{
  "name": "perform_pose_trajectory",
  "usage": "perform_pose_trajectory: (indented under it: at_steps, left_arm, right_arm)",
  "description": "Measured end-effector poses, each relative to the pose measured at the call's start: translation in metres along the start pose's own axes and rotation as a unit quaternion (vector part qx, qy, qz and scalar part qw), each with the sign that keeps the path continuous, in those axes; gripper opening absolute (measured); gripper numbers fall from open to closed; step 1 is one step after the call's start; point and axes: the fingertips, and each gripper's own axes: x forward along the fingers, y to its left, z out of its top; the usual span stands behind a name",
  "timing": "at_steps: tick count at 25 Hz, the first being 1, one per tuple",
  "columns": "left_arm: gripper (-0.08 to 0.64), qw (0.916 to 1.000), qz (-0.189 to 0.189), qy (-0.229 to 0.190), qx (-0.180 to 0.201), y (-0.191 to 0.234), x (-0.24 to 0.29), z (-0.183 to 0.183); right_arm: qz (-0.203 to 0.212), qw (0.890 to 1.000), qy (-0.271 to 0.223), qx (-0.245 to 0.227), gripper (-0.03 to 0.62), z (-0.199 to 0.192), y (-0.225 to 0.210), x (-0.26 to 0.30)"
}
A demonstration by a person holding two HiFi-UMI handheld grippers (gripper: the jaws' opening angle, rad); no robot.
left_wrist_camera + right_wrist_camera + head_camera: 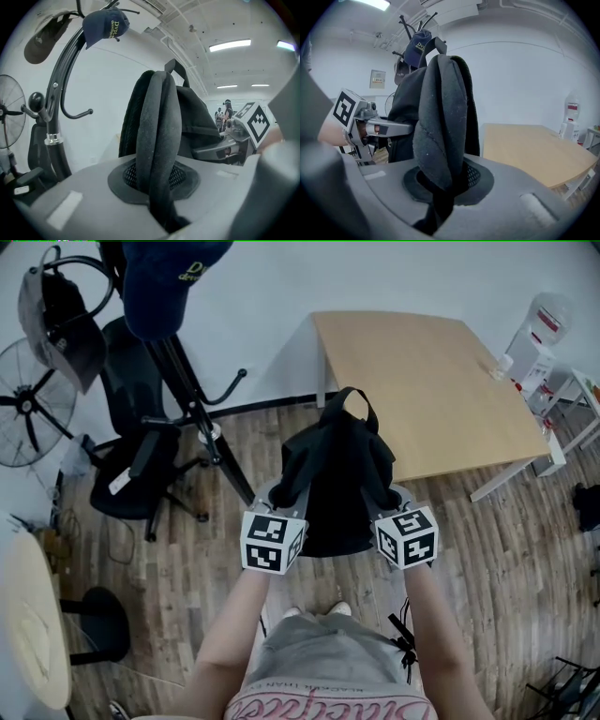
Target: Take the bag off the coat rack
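A black backpack point(337, 474) hangs in the air between my two grippers, clear of the black coat rack point(192, 399) at the left. My left gripper point(281, 498) is shut on one padded shoulder strap point(157, 140), which fills the left gripper view. The other padded strap point(440, 136) is clamped in my right gripper point(392, 501), which is shut on it. The bag's top carry loop point(359, 404) stands up toward the table. In the left gripper view the rack's pole point(54, 126) rises at the left, apart from the bag.
A navy cap point(164, 282) and a second cap point(56, 320) hang on the rack. A black office chair point(141, 460) and a fan point(28, 399) stand at the left. A wooden table point(427, 385) is ahead on the right, with a water bottle point(539, 329) beyond it.
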Motion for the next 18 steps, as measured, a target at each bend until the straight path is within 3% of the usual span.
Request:
perform_pose_trajectory:
  at_steps: [8, 18]
  left_arm:
    - [0.064, 0.999, -0.024, -0.022, 0.031, -0.014, 0.014, 0.033]
    - [0.066, 0.9915, -0.097, -0.045, 0.075, -0.018, 0.021, 0.073]
  right_arm:
    - [-0.036, 0.999, -0.037, 0.012, 0.034, 0.018, -0.017, -0.02]
    - [-0.101, 0.99, -0.085, 0.043, 0.034, 0.049, -0.022, -0.041]
